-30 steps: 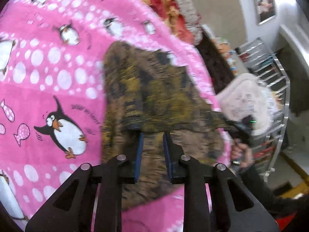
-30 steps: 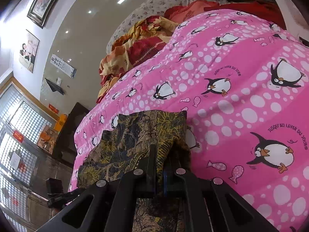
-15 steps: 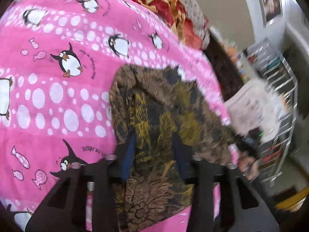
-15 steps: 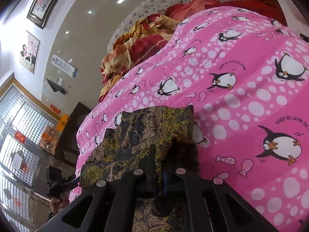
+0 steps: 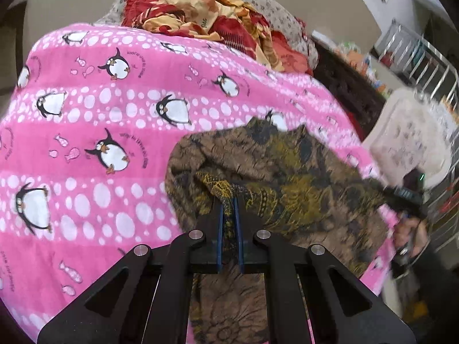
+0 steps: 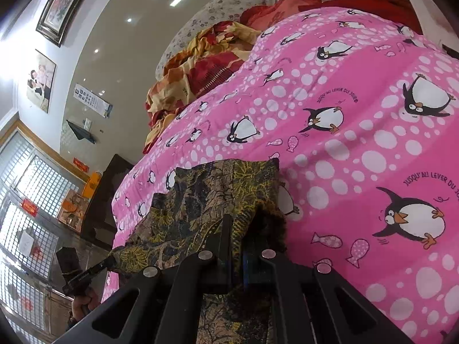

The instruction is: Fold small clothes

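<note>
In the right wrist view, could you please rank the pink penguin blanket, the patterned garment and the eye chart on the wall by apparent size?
1. pink penguin blanket
2. patterned garment
3. eye chart, though it hangs far from the camera, so its true size is unsure.

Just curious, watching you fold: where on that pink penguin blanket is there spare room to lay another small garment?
The pink blanket lies bare beside the brown patterned garment and beyond it, up to the red-and-yellow bedding pile. The near edge is crowded with both tongs.
</note>
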A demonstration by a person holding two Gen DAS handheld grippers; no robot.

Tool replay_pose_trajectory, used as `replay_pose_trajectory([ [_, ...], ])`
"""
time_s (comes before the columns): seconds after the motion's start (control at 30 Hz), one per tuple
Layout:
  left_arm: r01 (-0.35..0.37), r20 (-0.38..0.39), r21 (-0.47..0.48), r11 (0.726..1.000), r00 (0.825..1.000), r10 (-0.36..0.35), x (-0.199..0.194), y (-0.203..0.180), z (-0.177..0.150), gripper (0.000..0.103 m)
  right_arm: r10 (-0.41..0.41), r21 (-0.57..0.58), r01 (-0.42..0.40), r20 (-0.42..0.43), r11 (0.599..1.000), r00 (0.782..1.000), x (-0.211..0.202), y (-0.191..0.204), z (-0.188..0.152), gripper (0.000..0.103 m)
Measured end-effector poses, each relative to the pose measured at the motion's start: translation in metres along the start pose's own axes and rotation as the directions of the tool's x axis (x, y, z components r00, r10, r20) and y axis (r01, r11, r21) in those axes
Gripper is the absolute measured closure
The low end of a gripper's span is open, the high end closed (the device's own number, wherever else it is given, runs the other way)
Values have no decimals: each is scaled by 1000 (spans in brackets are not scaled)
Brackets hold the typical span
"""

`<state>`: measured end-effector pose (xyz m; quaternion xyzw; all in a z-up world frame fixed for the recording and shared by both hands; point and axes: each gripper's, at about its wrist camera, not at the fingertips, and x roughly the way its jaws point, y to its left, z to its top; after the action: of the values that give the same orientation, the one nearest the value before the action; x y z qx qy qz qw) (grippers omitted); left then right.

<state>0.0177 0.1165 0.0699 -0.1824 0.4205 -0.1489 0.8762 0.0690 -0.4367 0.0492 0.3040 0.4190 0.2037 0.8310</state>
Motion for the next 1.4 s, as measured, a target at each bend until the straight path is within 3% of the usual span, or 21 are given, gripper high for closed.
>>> replay_pose_trajectory([
  [0.17, 89, 117, -195, 977, 991, -66, -20, 20, 13, 100, 12, -15, -12, 9, 1000, 1000, 0, 7, 16, 99],
  [0.33, 95, 244, -260, 961, 969, -30, -60, 18, 16, 100, 21, -87, -20, 12, 996, 1000, 2, 33, 50, 99],
  [0.4, 78, 251, -254, 964, 968, -12, -62, 18, 22, 100, 4, -106, -4, -2, 994, 1000, 12, 40, 60, 99],
  [0.57, -15, 166, -287, 958, 984, 66, -17, 43, 32, 100, -20, -22, 18, -79, 1000, 997, 58, 26, 77, 99],
  [0.67, -56, 70, -338, 939, 994, 85, 24, 69, 36, 100, -47, 60, 56, -138, 997, 989, 90, 10, 78, 99],
  [0.73, -35, 13, -373, 927, 999, 43, 44, 84, 41, 99, -80, 123, 100, -156, 987, 985, 102, -2, 78, 99],
  [0.8, -35, -26, -386, 922, 999, 27, 51, 91, 48, 99, -69, 173, 94, -144, 980, 987, 102, -7, 80, 99],
  [0.87, -16, -12, -370, 929, 1000, 12, 43, 89, 52, 99, -56, 193, 76, -106, 978, 993, 94, -6, 81, 99],
  [0.93, -18, 12, -321, 947, 1000, 23, 28, 79, 53, 91, -41, 161, 51, -67, 986, 997, 80, -1, 82, 98],
  [1.03, -50, 63, -254, 966, 996, 68, 7, 59, 49, 68, -51, 135, 53, -15, 989, 999, 57, 1, 79, 93],
  [1.1, -32, 94, -216, 976, 994, 54, -2, 38, 39, 67, -111, 122, 106, 37, 987, 993, 39, 1, 77, 69],
  [1.23, -30, 57, -25, 999, 998, 31, 9, -28, 13, 67, -128, 74, 120, 112, 990, 985, 13, 15, 77, 67],
  [1.3, -49, 4, 45, 998, 999, 49, 30, -49, 3, 67, -116, -103, 120, 36, 987, 993, 22, 45, 72, 67],
  [1.33, -76, -33, 61, 995, 996, 78, 46, -54, -2, 67, -134, -232, 113, -76, 966, 988, 39, 65, 62, 67],
  [1.37, -106, -69, 56, 993, 992, 110, 60, -53, -5, 67, -164, -310, 110, -152, 944, 975, 52, 76, 54, 67],
  [1.4, -139, -115, 36, 990, 983, 142, 75, -49, -8, 67, -246, -424, 128, -237, 897, 940, 71, 87, 39, 67],
])
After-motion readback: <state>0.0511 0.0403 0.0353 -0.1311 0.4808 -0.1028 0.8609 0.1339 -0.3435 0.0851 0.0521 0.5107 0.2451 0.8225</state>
